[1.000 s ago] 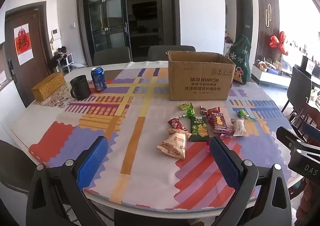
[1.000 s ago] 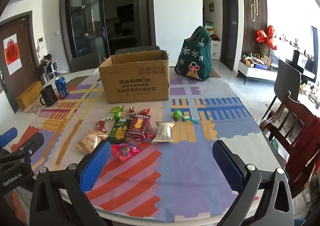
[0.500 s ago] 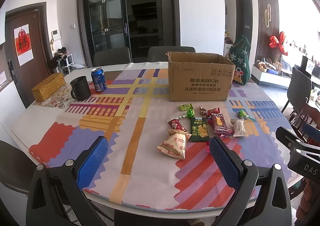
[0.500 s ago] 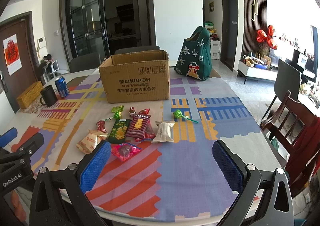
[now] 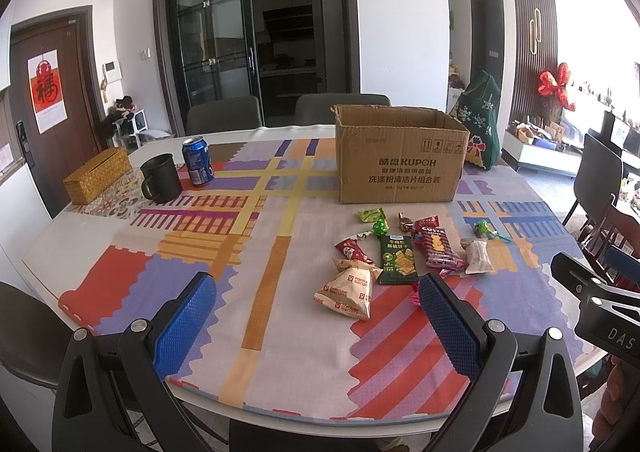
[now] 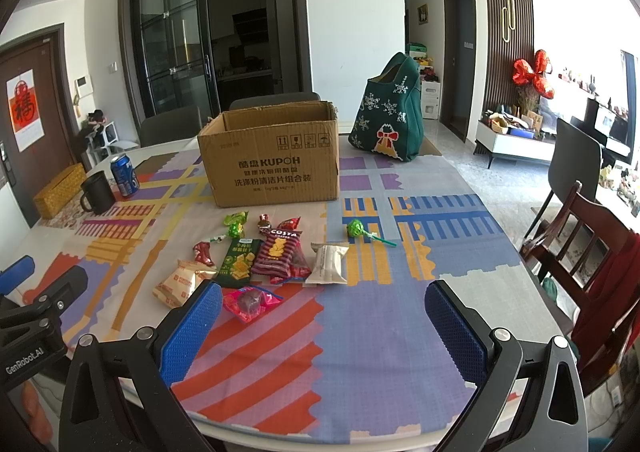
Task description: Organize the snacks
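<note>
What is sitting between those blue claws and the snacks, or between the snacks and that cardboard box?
Nothing visible. Both the left gripper and right gripper hang open above bare tablecloth near the table's edge, and the snacks lie loose ahead of them. Only tablecloth separates the snacks from the open-topped cardboard box behind them.
</note>
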`<state>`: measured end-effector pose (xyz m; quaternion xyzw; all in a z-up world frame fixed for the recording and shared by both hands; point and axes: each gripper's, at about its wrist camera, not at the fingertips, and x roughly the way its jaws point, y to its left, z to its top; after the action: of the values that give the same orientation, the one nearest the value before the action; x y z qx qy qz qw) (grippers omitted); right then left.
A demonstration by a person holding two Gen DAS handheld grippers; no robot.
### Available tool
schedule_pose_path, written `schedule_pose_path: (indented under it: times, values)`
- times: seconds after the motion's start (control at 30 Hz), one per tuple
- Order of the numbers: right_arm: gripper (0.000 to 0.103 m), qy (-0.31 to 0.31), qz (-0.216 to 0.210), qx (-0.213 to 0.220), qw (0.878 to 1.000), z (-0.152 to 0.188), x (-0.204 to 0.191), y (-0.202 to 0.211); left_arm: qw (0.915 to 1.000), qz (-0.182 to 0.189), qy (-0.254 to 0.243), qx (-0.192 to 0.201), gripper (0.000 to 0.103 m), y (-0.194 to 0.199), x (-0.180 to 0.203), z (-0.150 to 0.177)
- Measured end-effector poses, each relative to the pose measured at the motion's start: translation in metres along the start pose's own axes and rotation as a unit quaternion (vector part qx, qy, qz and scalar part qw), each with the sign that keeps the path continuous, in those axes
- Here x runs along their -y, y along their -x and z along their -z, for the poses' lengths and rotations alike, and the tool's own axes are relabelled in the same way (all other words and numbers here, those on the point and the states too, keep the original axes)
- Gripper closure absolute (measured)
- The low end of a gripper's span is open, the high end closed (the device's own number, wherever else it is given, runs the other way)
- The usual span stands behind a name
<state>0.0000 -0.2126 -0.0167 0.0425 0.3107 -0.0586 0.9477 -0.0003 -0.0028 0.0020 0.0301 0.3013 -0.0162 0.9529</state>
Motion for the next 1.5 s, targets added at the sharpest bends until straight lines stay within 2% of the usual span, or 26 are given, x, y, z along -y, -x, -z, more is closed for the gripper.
schedule_pose_path:
  times: [1.5]
  values:
    - [0.0,0.001,0.0,-0.002,1.0,-0.0016,-0.0017,-0.0032,1.0,0.003,0.002,-0.001,0.0,-0.0002,-0.0002,0.0012]
